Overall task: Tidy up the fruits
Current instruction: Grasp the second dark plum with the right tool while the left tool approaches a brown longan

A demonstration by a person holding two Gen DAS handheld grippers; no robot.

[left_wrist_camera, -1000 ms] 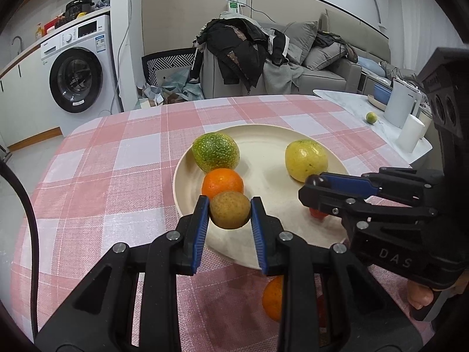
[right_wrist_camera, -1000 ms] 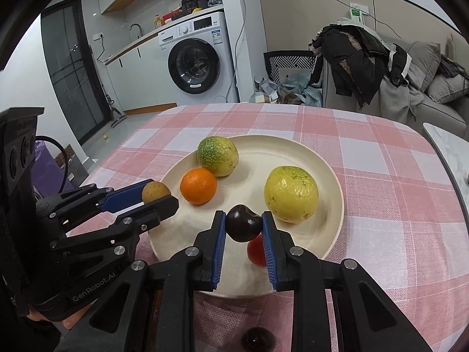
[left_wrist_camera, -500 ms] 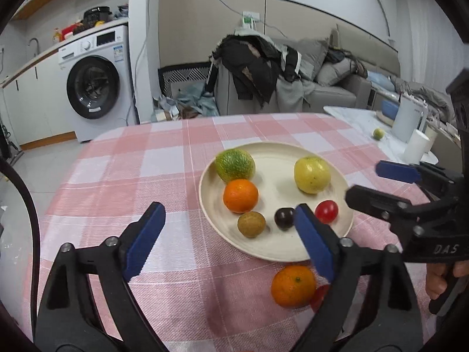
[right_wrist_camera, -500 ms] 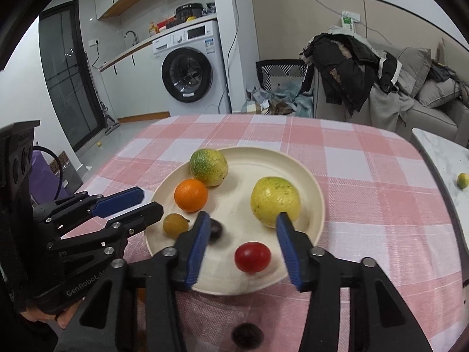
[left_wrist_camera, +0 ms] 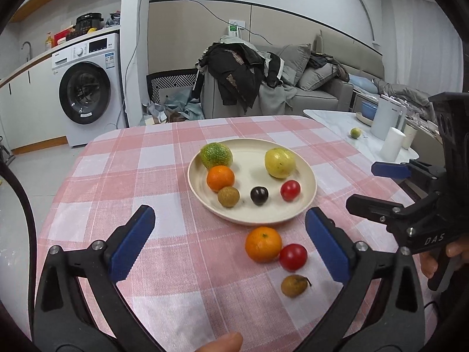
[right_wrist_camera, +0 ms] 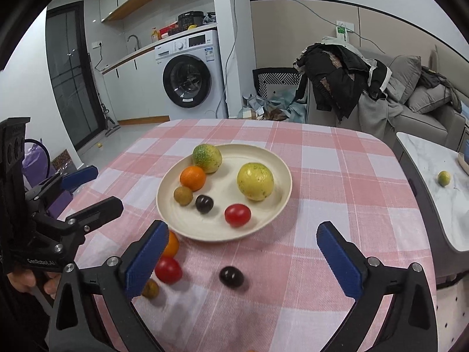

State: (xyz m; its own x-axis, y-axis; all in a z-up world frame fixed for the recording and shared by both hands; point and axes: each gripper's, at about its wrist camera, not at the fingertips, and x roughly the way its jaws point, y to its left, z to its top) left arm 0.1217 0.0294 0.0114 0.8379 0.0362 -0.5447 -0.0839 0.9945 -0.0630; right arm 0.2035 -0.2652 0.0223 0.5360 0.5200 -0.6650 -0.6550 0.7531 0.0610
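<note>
A cream plate (left_wrist_camera: 307, 202) (right_wrist_camera: 281, 202) on the pink checked tablecloth holds a green fruit (left_wrist_camera: 216, 155), an orange (left_wrist_camera: 220, 178), a brown fruit (left_wrist_camera: 228, 196), a dark plum (left_wrist_camera: 259, 195), a red tomato (left_wrist_camera: 290, 190) and a yellow fruit (left_wrist_camera: 279, 163). In front of the plate lie an orange (left_wrist_camera: 263, 244), a red tomato (left_wrist_camera: 293, 257), a small brown fruit (left_wrist_camera: 294, 285) and a dark plum (right_wrist_camera: 231, 276). My left gripper (left_wrist_camera: 231, 246) is open and empty, near the loose fruits. My right gripper (right_wrist_camera: 246, 259) is open and empty above the loose plum.
A white marble side table (left_wrist_camera: 337, 123) at the right carries a small lime (left_wrist_camera: 355, 132), a white jug (left_wrist_camera: 385, 118) and cups. A sofa piled with clothes (left_wrist_camera: 243, 73) and a washing machine (left_wrist_camera: 88, 88) stand beyond the table's far edge.
Both grippers opened, left the brown fruit and the dark plum on the plate, and drew back toward me. The loose fruits on the cloth came into view.
</note>
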